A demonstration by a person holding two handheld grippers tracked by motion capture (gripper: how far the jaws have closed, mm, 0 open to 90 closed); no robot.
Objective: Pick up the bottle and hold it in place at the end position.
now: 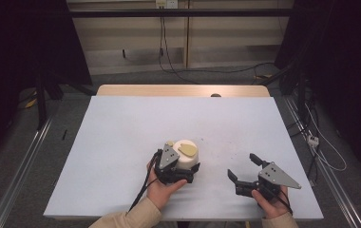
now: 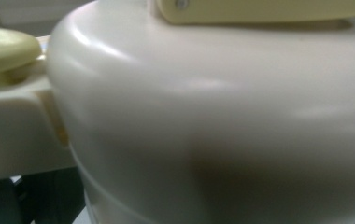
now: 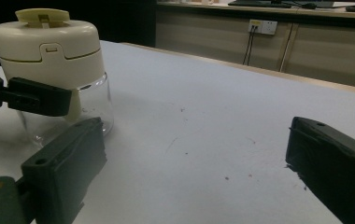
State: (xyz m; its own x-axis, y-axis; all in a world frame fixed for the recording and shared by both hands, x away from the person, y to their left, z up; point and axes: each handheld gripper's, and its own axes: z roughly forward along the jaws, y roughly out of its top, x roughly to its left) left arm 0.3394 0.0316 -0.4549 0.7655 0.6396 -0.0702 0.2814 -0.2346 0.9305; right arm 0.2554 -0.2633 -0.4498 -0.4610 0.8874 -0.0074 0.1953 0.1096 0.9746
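Left tongs [image 1: 184, 176] around glass-bottomed jar [image 3: 54, 70]

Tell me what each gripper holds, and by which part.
The left gripper is clamped around the jar near where the clear glass body meets the cream lid. The right gripper is open, holding nothing.

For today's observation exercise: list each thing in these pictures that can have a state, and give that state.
Jar: upright on the table, clear glass, looks empty.
Jar lid: on, closed.
Left gripper: jaws around the jar.
Right gripper: jaws wide open, holding nothing, apart from the jar.
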